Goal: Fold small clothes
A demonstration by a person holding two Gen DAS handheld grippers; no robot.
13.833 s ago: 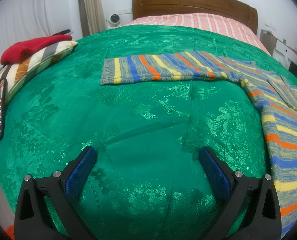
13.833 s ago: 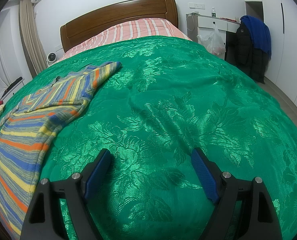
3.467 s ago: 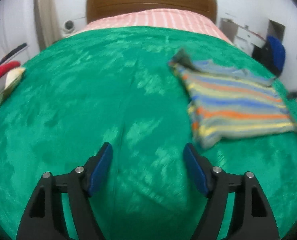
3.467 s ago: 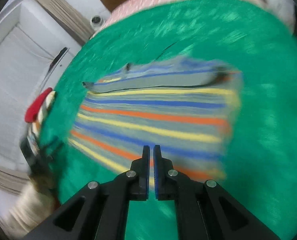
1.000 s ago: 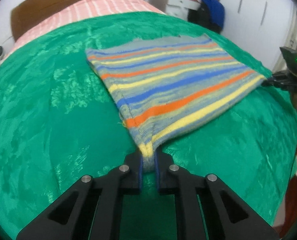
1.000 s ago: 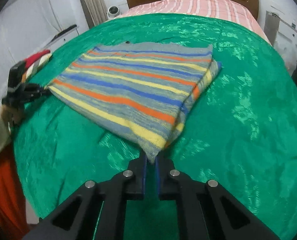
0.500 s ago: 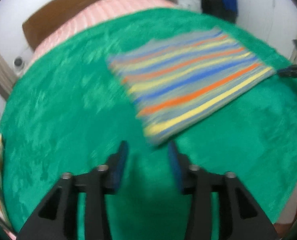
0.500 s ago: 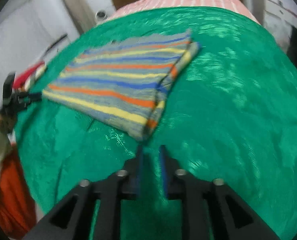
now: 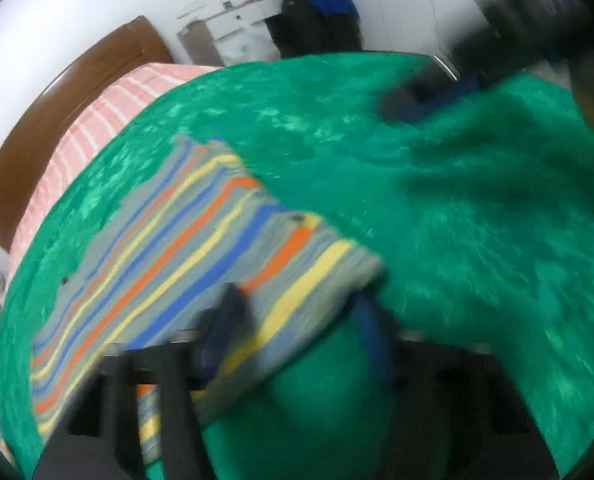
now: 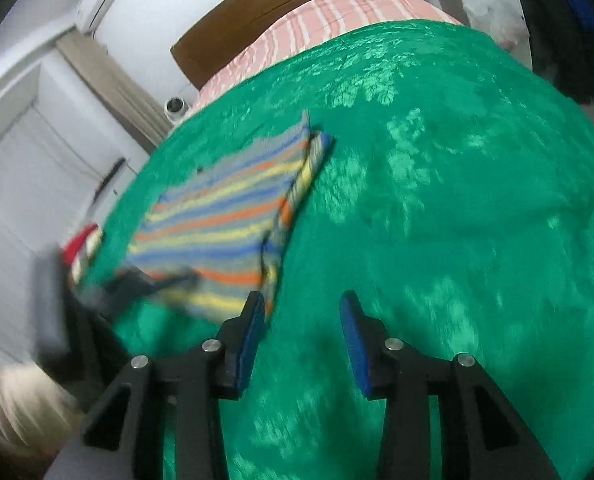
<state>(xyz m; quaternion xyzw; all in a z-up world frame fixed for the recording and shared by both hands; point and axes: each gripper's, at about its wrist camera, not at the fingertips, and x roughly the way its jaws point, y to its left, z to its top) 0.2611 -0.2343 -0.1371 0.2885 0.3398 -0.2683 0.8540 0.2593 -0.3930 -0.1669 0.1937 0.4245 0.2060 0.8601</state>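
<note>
The folded striped sweater (image 9: 185,248), grey with blue, orange and yellow bands, lies flat on the green bedspread (image 9: 457,220). My left gripper (image 9: 297,328) is open, its fingers straddling the sweater's near corner; the view is blurred. In the right wrist view the sweater (image 10: 233,208) lies to the upper left, and my right gripper (image 10: 303,320) is open and empty over the bedspread (image 10: 457,220), just right of the sweater's near edge. The left gripper (image 10: 153,280) shows there as a dark blur at the sweater's left corner.
A wooden headboard (image 10: 289,4) and pink striped pillow area (image 10: 337,16) are at the far end. A red cloth on a striped cushion (image 10: 83,244) sits at the bed's left edge. Dark and blue clothes (image 9: 317,12) hang by a white cabinet.
Both grippers let go of the sweater's corners and opened. The sweater now lies flat on the bed. Both grippers have swung to new angles near its edge.
</note>
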